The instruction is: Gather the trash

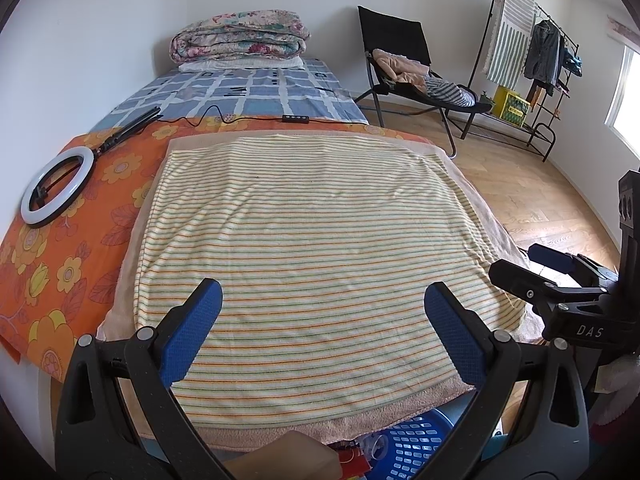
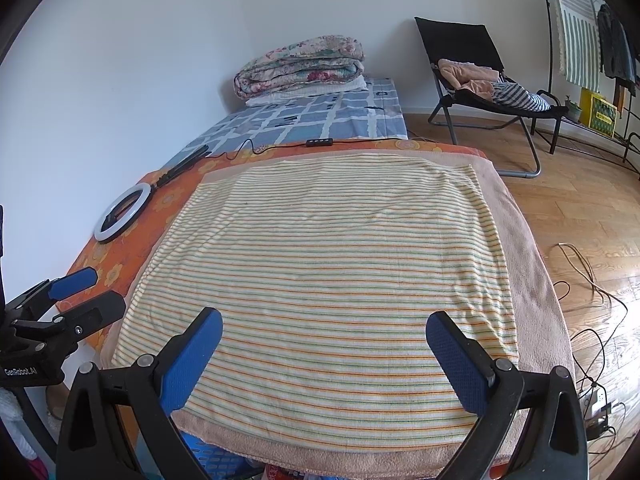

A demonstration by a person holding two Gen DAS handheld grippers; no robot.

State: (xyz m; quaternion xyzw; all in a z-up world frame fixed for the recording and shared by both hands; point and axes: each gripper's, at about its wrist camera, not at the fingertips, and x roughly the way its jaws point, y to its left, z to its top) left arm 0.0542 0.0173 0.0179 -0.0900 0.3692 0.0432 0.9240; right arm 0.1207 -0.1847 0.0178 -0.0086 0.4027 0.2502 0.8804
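My left gripper (image 1: 322, 300) is open and empty, held above the near part of a striped yellow towel (image 1: 312, 248) spread on a table. My right gripper (image 2: 324, 330) is open and empty over the same towel (image 2: 320, 280). The right gripper also shows at the right edge of the left wrist view (image 1: 548, 272), and the left gripper at the left edge of the right wrist view (image 2: 76, 292). A blue plastic basket (image 1: 416, 448) sits below the table's near edge, with some red wrappers (image 1: 354, 460) beside it. I see no trash on the towel.
A ring light (image 1: 56, 186) with cable lies on the orange floral cloth (image 1: 80, 240) at left. Behind is a bed (image 1: 248, 92) with a folded quilt (image 1: 240, 36). A black chair (image 1: 404, 64) with clothes, a clothes rack (image 1: 536, 48) and floor cables (image 2: 592, 280) are at right.
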